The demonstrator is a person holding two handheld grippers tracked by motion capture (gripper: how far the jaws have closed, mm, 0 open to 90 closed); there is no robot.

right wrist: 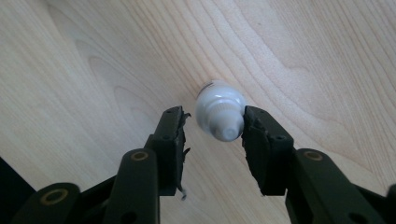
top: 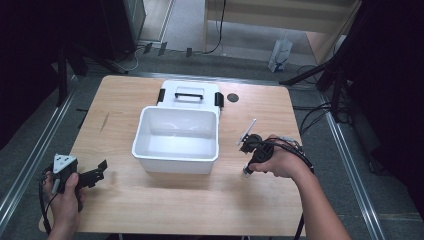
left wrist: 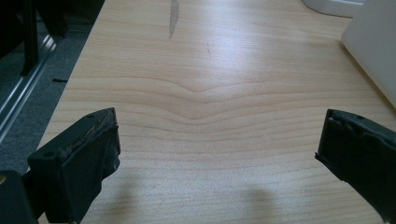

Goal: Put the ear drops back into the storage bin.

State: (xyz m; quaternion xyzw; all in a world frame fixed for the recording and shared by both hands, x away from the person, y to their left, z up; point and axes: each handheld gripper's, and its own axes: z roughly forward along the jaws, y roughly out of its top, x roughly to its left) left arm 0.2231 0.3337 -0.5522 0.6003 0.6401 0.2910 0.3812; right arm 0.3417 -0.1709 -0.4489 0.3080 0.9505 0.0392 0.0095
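1. Right gripper view showed the right gripper (right wrist: 212, 126) pointing down at a small white bottle (right wrist: 219, 112) on the wooden counter (right wrist: 93, 70). Its fingers (right wrist: 170, 140) were apart, one on each side of the bottle. One finger looked to be touching the bottle's side. The other had a little gap. The bottle was not squeezed tight yet.
2. High view showed the same right gripper (top: 248, 159) near the right side of the counter (top: 175, 210), just beside the white tub (top: 177, 152). The tub was open, and its lid (top: 190, 94) lay behind it.
3. The step in hand was likely grabbing the bottle. To do it well, I think the fingers should be pushed a bit lower, so they hold the fat body and not the thin cap.
4. The bottle was round, so it could roll or pop out. Closing slowly with the bottle in the middle would be safest.
5. The left gripper (top: 95, 172) sat at the left edge of the counter. Left gripper view showed its fingers (left wrist: 84, 158) wide open, holding nothing.
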